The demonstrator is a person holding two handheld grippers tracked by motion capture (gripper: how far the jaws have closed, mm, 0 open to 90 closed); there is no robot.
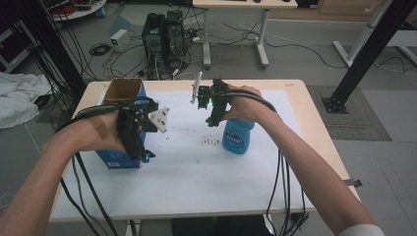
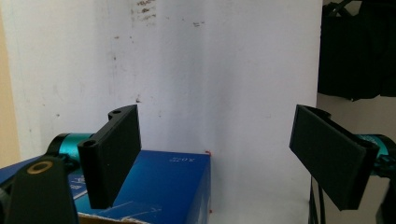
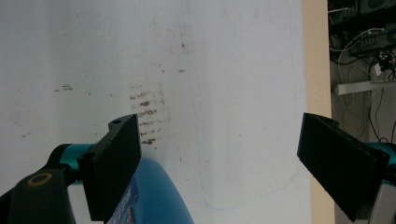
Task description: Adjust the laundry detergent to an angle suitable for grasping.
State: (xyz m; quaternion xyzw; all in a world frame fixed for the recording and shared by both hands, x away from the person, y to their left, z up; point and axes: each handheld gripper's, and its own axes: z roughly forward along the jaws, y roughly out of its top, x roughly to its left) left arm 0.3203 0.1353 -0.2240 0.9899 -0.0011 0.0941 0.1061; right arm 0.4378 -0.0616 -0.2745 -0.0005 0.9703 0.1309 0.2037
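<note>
A tall blue box (image 1: 116,160) with an open brown top stands at the table's left. My left gripper (image 1: 139,146) hovers above and in front of it, pointing down, jaws open. In the left gripper view the box (image 2: 173,183) lies under the left jaw, with nothing between the pads of the left gripper (image 2: 233,156). A blue bottle (image 1: 238,138) stands right of centre. My right gripper (image 1: 213,117) hangs just above its top, jaws wide apart. In the right gripper view the bottle (image 3: 158,198) shows below the left jaw of the right gripper (image 3: 229,158), untouched.
A white mat (image 1: 196,177) covers the wooden table (image 1: 314,142), with dark smudges (image 1: 210,142) near the middle. Cables trail from both grippers over the front edge. Beyond the table stand computer towers (image 1: 164,34), a desk and black frame posts on the floor.
</note>
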